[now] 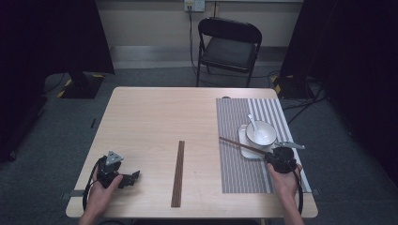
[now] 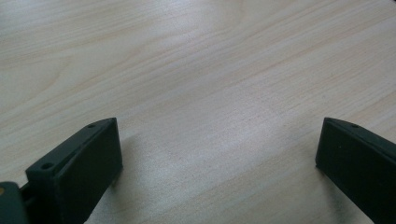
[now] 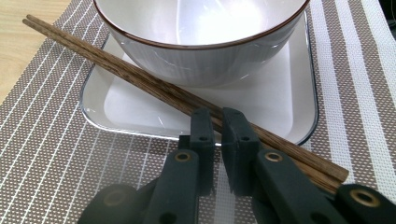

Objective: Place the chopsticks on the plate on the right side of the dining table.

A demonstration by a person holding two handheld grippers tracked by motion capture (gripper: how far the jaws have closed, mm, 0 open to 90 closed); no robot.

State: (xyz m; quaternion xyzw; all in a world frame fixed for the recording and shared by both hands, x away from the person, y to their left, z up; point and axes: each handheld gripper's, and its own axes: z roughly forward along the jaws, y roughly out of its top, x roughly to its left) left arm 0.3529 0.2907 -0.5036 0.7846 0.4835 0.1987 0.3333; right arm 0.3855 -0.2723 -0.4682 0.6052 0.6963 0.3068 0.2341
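The right claw (image 3: pixel 217 122) is clamped on a pair of dark brown wooden chopsticks (image 3: pixel 140 77), which slant across the near-left rim of a white square plate (image 3: pixel 280 100) under a white ceramic bowl (image 3: pixel 201 32) on the grey striped woven placemat (image 1: pixel 234 164). At the near left of the pale wooden surface (image 1: pixel 155 117), the left claw (image 2: pixel 217 154) gapes wide, empty.
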